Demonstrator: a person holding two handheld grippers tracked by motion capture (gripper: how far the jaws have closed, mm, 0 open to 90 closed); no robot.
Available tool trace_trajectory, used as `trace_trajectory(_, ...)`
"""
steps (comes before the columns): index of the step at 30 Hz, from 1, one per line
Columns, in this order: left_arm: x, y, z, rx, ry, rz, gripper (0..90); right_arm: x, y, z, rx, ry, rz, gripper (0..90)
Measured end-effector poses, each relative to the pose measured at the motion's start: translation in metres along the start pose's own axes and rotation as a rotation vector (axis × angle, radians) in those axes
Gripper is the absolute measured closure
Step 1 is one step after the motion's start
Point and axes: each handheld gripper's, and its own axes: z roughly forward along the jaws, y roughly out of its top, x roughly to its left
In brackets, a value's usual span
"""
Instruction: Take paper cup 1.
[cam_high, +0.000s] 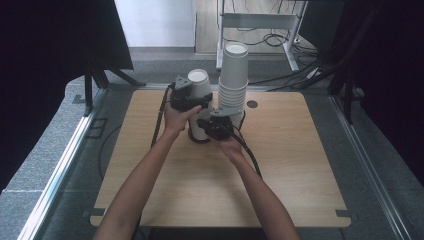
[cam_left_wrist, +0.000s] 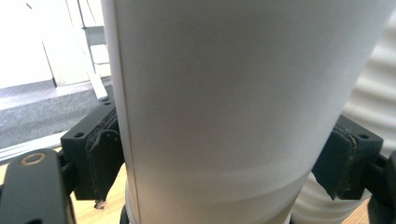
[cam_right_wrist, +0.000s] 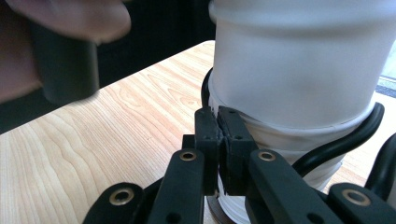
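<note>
A white paper cup (cam_high: 199, 82) tops a short stack on the wooden table (cam_high: 280, 165), left of a tall stack of paper cups (cam_high: 233, 80). My left gripper (cam_high: 196, 101) is shut on that cup; in the left gripper view its pads (cam_left_wrist: 105, 158) press both sides of the cup wall (cam_left_wrist: 224, 93), with the tall ribbed stack (cam_left_wrist: 373, 93) behind. My right gripper (cam_high: 209, 129) sits low at the short stack's base. In the right gripper view its jaws (cam_right_wrist: 219, 140) are shut together, tips against the lower cup (cam_right_wrist: 280, 135); whether they pinch anything is unclear.
A black cable (cam_right_wrist: 341, 140) curls round the base of the short stack. A round hole (cam_high: 252, 104) lies in the table behind the tall stack. A metal desk frame (cam_high: 260, 22) and floor cables stand beyond the far edge. Dark curtains flank both sides.
</note>
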Motion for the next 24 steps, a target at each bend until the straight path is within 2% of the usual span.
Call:
trace_trajectory(4,-0.004,0.011,-0.008,-0.033,-0.008,0.013,14.7,0.0,0.0,0.0,-0.002,0.0,0.002,86.7)
trace_trajectory(6,-0.006,0.017,-0.013,-0.05,-0.008,0.021,14.7,-0.002,0.0,0.0,-0.017,-0.012,-0.016,86.7)
trace_trajectory(8,-0.008,0.024,-0.018,-0.066,0.005,0.043,14.7,-0.001,0.0,0.0,-0.019,-0.012,-0.011,86.7)
trace_trajectory(10,-0.008,0.025,-0.02,-0.069,0.01,0.047,14.8,-0.001,0.0,0.0,-0.02,-0.011,-0.009,86.7)
trace_trajectory(14,-0.006,0.032,-0.031,-0.104,0.002,0.037,14.9,-0.001,0.001,-0.001,-0.009,-0.007,0.005,86.5)
trace_trajectory(20,-0.004,0.042,-0.047,-0.136,-0.004,0.032,15.0,-0.002,0.001,-0.002,-0.014,-0.008,0.0,86.2)
trace_trajectory(23,-0.005,0.045,-0.053,-0.145,-0.001,0.045,15.0,-0.002,0.002,-0.003,-0.014,-0.009,0.002,85.9)
trace_trajectory(24,-0.007,0.047,-0.06,-0.149,-0.005,0.062,15.0,-0.002,0.002,-0.004,-0.015,-0.009,0.01,85.6)
